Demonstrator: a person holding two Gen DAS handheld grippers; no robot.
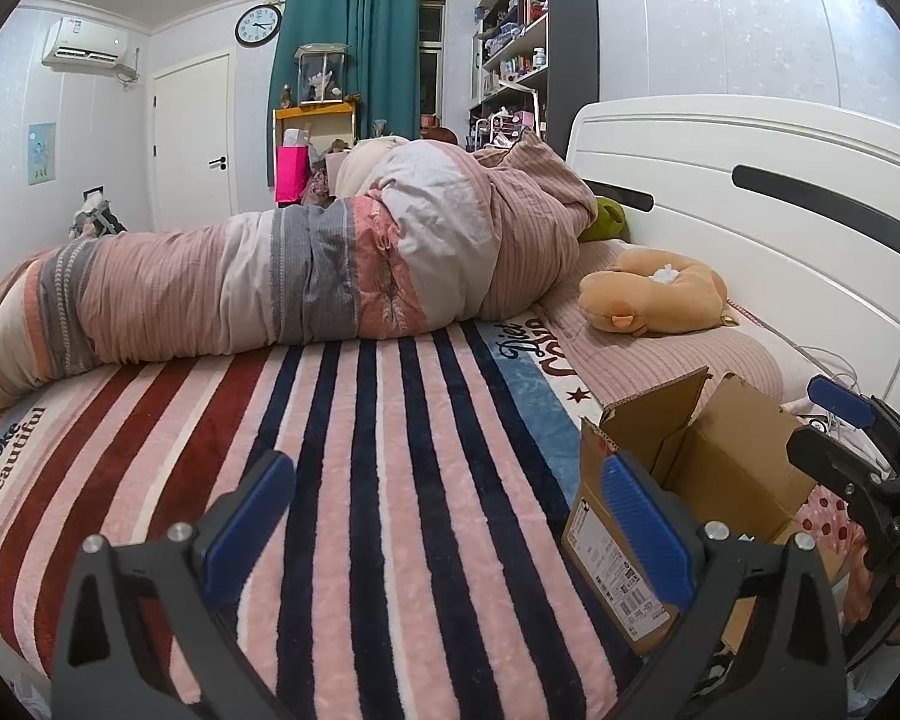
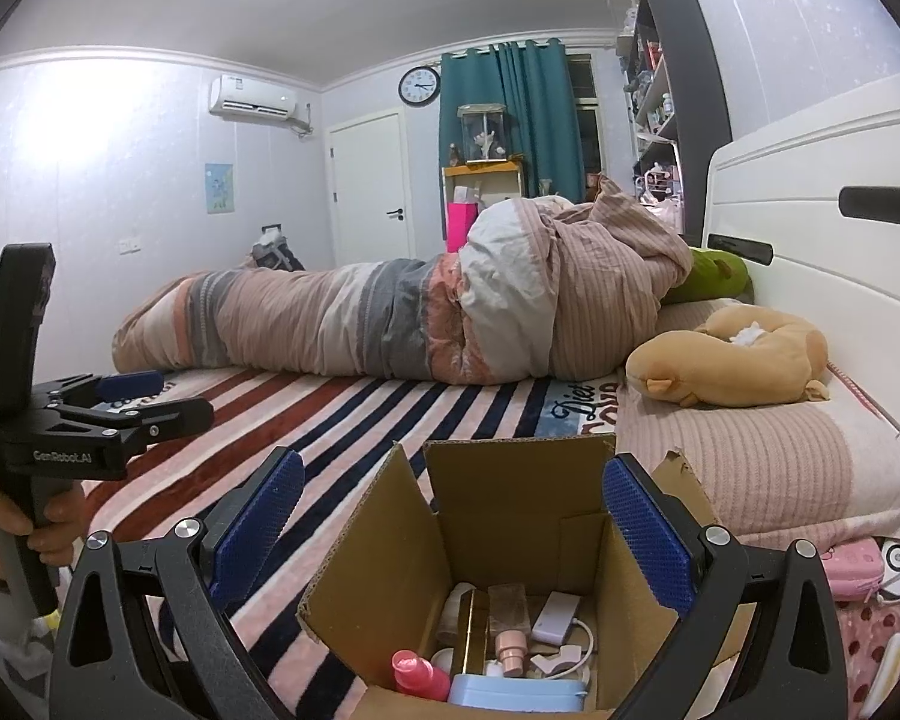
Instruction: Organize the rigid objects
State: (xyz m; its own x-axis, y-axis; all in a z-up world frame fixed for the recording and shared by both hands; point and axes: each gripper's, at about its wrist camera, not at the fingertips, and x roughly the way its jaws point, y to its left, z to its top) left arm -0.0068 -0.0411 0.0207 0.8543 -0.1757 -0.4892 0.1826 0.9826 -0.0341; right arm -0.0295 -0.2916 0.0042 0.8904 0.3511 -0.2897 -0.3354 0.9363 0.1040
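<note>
An open cardboard box point(image 2: 510, 516) stands on the striped bed blanket and also shows in the left wrist view point(image 1: 720, 468). Inside it lie a pink bottle point(image 2: 417, 672), a light blue case point(image 2: 513, 695), a white adapter with cable point(image 2: 555, 618), a pink-capped bottle point(image 2: 513, 648) and other small items. My right gripper point(image 2: 450, 522) is open and empty, above the box's opening. My left gripper point(image 1: 444, 516) is open and empty over the blanket, left of the box. The right gripper also shows at the right edge of the left wrist view point(image 1: 852, 420).
A rolled quilt point(image 1: 282, 276) lies across the bed. An orange plush pillow point(image 1: 654, 297) rests on the pink pillow by the white headboard point(image 1: 750, 210). A pink case point(image 2: 852, 561) and white items lie right of the box. A shelf point(image 1: 528, 48) stands behind.
</note>
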